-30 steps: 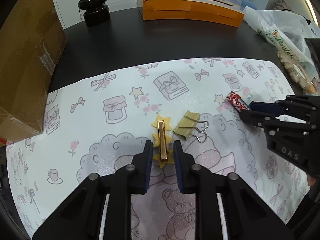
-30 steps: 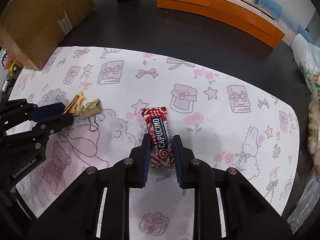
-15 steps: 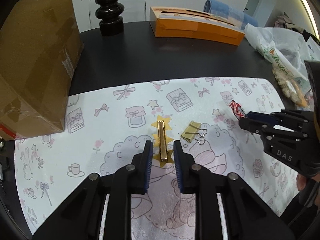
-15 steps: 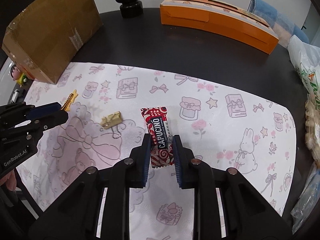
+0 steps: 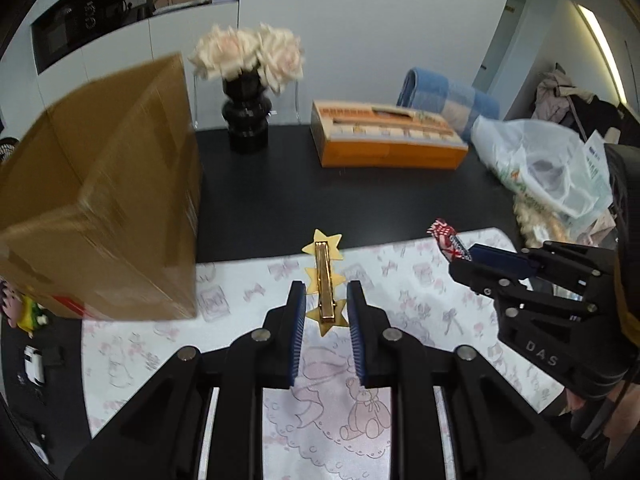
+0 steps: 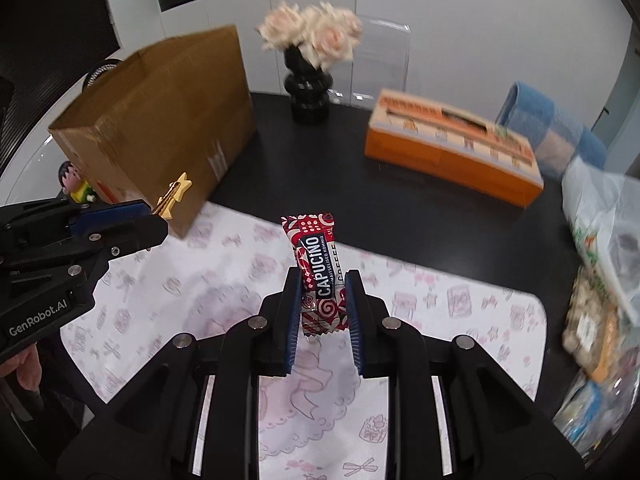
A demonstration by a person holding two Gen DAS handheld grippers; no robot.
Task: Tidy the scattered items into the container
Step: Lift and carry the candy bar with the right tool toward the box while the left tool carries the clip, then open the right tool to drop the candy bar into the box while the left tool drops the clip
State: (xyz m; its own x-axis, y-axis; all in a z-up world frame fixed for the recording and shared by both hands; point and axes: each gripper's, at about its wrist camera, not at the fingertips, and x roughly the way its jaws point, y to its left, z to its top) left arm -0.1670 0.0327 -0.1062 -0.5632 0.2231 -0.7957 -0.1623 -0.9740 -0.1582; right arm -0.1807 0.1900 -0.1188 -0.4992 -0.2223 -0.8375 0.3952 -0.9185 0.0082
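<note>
Left tool [image 5: 326,306] clamps star hair clip [image 5: 325,280], right tool [image 6: 322,304] clamps candy bar [image 6: 320,272], both raised near cardboard box [image 6: 160,120], likely for drop-in.

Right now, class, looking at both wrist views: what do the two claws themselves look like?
Both are matte black linkage frames with silver round pivot pins and blue ribbed pads on the fingers. The left claw carries white lettering "GenRobot.AI" on its side, seen from the right wrist view; the right claw is marked "DAS", seen from the left. White strips run along the frame under each camera.

Shiny metal hair clip [image 5: 326,280] — matt cardboard box [image 5: 108,200].
</note>
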